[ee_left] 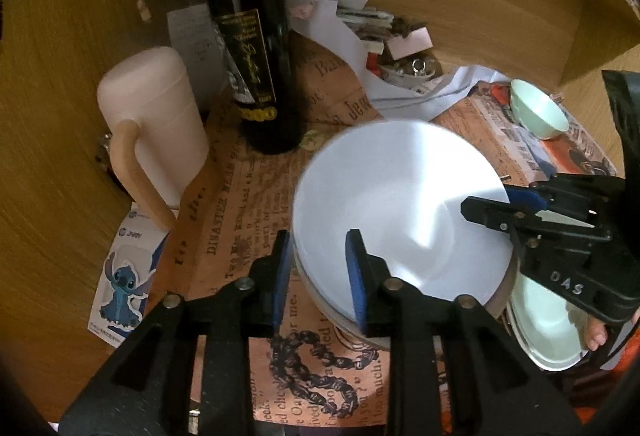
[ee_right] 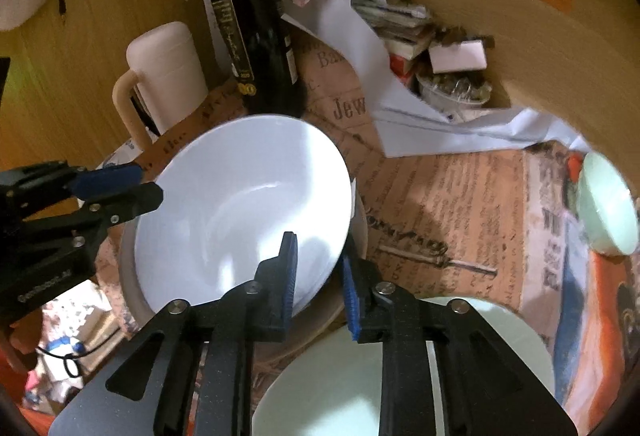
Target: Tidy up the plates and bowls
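Blue pads on the left gripper (ee_left: 318, 278) straddle the white bowl's (ee_left: 400, 211) rim at about 7 o'clock, spread a bit, not pinching. Right gripper (ee_right: 318, 282) does the same at roughly 4 o'clock, also loose. Looks like the bowl's been nested onto the greyish dish (ee_right: 132, 288) beneath, so they're letting go. Wine bottle (ee_left: 256, 47) stands at 11.

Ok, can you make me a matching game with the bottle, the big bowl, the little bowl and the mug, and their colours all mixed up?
Things:
1. bottle
2. big bowl
3. little bowl
4. mug

Colours:
A. pale green
B. pale pink
C. dark, nearly black
D. white

Pairs: 1-C, 2-D, 3-A, 4-B
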